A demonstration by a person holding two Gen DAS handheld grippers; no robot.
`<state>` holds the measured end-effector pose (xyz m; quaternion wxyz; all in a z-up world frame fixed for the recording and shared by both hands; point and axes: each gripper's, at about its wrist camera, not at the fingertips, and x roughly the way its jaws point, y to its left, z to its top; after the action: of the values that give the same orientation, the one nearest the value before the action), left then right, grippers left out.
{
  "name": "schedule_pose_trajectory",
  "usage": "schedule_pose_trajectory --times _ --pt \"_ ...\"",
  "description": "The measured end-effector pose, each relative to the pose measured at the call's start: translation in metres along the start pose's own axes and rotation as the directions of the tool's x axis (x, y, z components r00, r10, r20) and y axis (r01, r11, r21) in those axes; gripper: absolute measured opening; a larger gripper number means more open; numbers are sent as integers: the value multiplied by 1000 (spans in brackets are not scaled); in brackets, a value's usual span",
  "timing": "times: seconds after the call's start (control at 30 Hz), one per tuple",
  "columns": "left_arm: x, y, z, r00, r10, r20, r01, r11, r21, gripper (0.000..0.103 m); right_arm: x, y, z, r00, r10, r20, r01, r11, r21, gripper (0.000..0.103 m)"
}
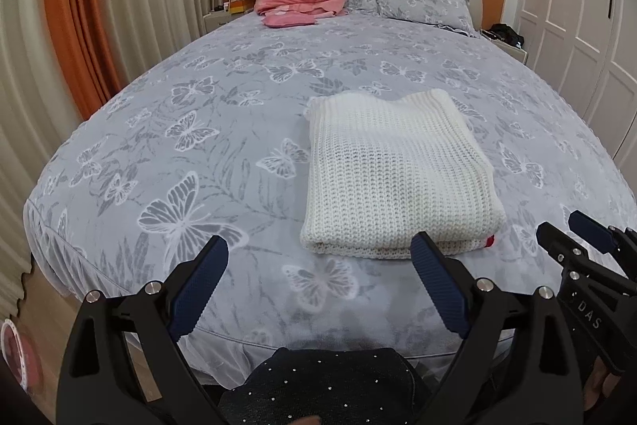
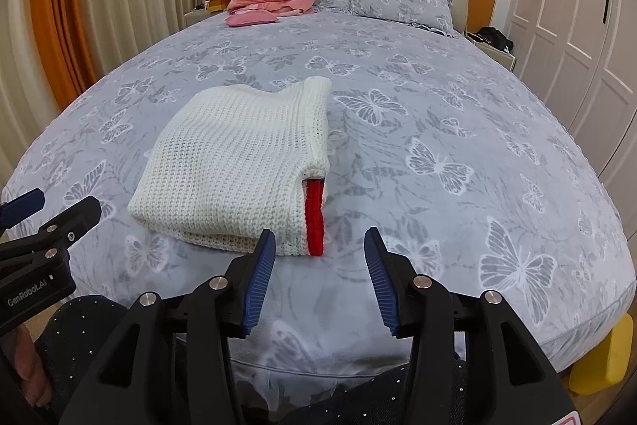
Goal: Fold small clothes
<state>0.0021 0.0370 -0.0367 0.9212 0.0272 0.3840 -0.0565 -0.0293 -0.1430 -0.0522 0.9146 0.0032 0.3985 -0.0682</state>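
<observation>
Butterfly-print bedspread (image 1: 207,130) is covering the bed. 1 folded white knit sweater (image 1: 392,170) is lying near its front edge. Left gripper (image 1: 318,277) is hovering wide open, empty. Right gripper (image 2: 320,269) is hovering partly open, gripping nothing.

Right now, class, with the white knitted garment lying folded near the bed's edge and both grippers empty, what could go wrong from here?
1. The folded white knitted garment lies near the front edge of the grey butterfly-print bedspread; a nudge could push it off.
2. Its red knitted strip pokes out on one side, so the right gripper might snag it and undo the fold.
3. The left gripper is open close to the near fold and could catch the loose knit.
</observation>
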Motion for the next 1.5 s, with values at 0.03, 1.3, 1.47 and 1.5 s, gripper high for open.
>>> schedule_pose_trajectory --times 0.03,1.3,1.47,1.5 --pt "0 -1 0 1000 3 2 -3 1000 6 91 0 0 0 1000 0 1 0 1000 3 46" --pt "-1 -10 -1 1000 10 4 -10 998 56 91 -4 3 -1 1000 1 3 -1 1000 15 47" --pt "4 -12 1 1000 -7 -3 7 996 94 95 -4 3 -1 1000 1 4 -1 1000 15 47" --pt "4 -13 1 1000 -8 0 8 995 100 97 -4 3 -1 1000 1 4 -1 1000 15 47"
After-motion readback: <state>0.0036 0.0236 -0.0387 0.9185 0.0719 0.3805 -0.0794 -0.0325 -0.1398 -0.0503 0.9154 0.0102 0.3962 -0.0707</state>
